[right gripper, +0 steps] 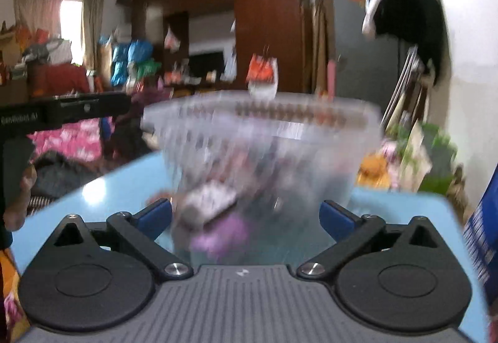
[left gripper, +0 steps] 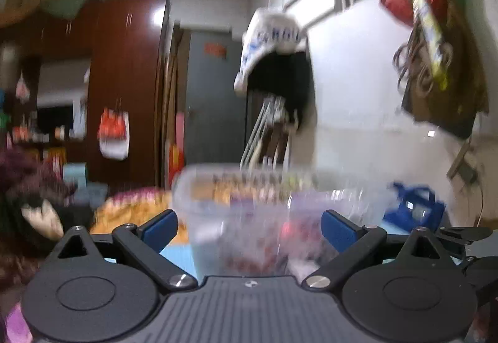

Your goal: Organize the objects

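Note:
A clear plastic tub (right gripper: 264, 153) stands on the light blue table (right gripper: 102, 187); blurred small items lie inside it, among them a purple one (right gripper: 221, 237) and a white packet (right gripper: 208, 203). My right gripper (right gripper: 246, 218) is open, its blue pads on either side of the tub's base. In the left wrist view the same tub (left gripper: 236, 212) sits between the blue pads of my open left gripper (left gripper: 249, 231), with a second clear container (left gripper: 336, 212) blurred beside it at the right. Both views are motion-blurred.
The left gripper's black body (right gripper: 62, 112) and the hand holding it show at the left of the right wrist view. A blue bag (left gripper: 414, 209) stands at the table's right. A brown wardrobe (right gripper: 267, 22), hanging bags and bedding lie behind.

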